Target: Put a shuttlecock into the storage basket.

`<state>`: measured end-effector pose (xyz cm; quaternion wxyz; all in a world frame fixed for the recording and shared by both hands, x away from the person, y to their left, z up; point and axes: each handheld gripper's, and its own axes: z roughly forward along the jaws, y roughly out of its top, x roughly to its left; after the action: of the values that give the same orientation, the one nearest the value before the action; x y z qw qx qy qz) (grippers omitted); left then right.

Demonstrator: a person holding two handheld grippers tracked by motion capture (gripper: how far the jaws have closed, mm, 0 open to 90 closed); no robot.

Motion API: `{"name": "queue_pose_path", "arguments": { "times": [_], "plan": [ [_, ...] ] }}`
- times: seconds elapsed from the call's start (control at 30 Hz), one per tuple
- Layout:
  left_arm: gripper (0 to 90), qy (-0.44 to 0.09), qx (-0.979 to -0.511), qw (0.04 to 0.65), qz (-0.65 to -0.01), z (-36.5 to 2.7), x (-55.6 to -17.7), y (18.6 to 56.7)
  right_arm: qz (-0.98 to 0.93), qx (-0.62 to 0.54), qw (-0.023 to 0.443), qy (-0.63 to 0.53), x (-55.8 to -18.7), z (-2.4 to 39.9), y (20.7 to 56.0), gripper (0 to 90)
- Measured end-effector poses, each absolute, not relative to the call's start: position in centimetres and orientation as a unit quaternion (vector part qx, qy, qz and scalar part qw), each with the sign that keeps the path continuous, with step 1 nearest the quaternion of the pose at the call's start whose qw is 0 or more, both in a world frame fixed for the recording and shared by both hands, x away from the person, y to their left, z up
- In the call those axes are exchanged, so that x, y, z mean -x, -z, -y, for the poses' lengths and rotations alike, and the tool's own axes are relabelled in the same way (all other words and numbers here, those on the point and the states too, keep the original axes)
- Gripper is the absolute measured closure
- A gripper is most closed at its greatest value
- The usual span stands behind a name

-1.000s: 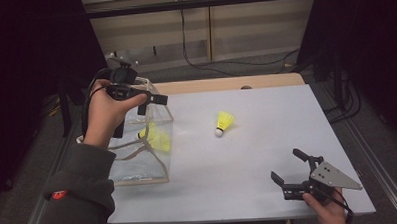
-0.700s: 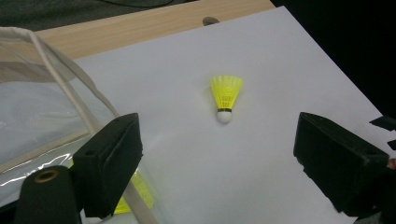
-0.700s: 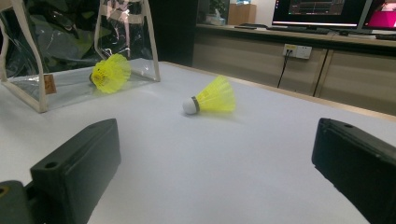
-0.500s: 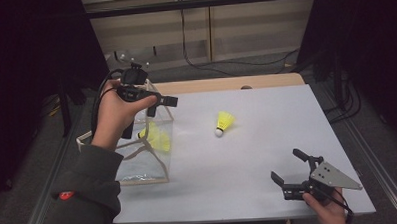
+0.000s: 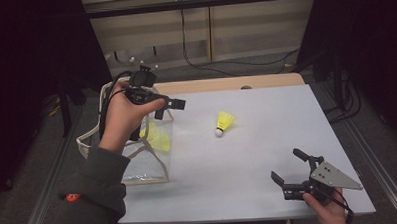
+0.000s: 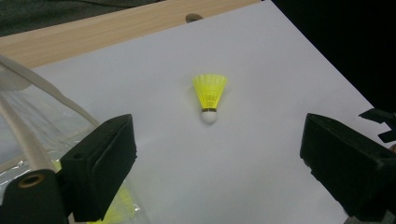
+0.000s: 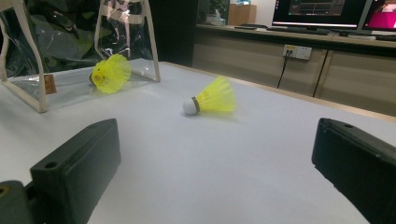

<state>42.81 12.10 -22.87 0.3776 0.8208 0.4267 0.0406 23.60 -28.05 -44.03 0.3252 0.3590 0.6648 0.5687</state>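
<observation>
The white surface [image 5: 267, 139] carries a clear bag [image 5: 138, 154] at its left edge with one yellow shuttlecock [image 5: 157, 139] already inside. The left tongs [image 5: 169, 107] have moved from above the bag toward the middle, their jaws just opening wide and empty. That suggests the loose shuttlecock [image 5: 224, 122] is next. The right tongs [image 5: 288, 166] rest wide, empty.

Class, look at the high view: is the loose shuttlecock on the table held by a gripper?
No, the shuttlecock lies alone on the table.
</observation>
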Motion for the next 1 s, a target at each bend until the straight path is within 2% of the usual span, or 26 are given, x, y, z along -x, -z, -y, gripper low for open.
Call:
{"name": "queue_pose_path", "arguments": {
  "times": [1.0],
  "plan": [
    [7.6,-0.038,-0.831,0.373,-0.411,-9.7,-42.4,24.4,-0.664,-0.357,0.328,-0.569,-23.6,28.0,44.0,1.2]
  ]
}}
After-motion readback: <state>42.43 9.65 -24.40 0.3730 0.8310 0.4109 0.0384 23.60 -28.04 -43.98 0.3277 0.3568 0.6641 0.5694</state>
